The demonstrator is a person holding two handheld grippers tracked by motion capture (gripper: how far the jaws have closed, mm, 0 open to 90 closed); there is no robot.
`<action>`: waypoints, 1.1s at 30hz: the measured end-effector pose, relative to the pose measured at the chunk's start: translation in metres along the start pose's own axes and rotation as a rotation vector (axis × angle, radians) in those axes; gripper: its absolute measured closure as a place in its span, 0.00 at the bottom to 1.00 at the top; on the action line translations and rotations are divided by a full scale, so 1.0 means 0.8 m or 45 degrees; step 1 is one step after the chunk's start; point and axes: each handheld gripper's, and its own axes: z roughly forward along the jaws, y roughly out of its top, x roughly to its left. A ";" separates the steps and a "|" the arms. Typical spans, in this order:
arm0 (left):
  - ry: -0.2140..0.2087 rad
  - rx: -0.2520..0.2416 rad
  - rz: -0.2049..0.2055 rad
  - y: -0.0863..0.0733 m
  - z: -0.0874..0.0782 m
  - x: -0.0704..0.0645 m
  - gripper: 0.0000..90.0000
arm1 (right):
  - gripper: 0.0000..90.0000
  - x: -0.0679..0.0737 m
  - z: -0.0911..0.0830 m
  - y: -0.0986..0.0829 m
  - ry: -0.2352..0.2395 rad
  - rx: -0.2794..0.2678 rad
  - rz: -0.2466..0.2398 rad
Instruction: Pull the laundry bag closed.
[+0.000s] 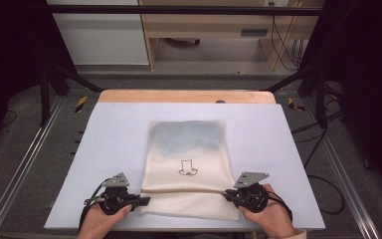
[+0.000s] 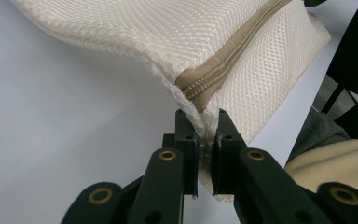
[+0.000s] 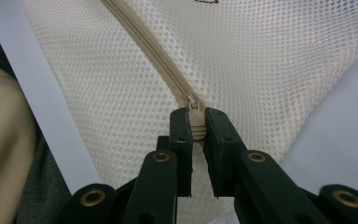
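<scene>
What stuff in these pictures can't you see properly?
- Inside the mesh bag: high view, weave hides all but a bluish patch.
- Small drawing: high view, too small to name.
- Zipper pull: right gripper view, right gripper covers its end.
- Bag corner: left gripper view, pinched inside left gripper.

- I see the table (image 1: 114,149) evenly lit from overhead, shadows soft, surroundings falling into darkness at both sides.
- My high view is soft and low in detail.
- Gripper views are sharper: the mesh bag (image 3: 270,70) weave reads crisply, near corners blur.
</scene>
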 end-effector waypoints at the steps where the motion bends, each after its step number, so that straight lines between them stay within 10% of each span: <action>1: 0.002 -0.001 0.001 0.000 0.000 0.000 0.92 | 0.91 0.000 0.000 0.000 0.002 0.001 0.003; 33: 0.021 -0.004 0.006 0.001 -0.005 0.001 0.93 | 0.91 -0.005 0.001 -0.006 -0.002 0.030 0.021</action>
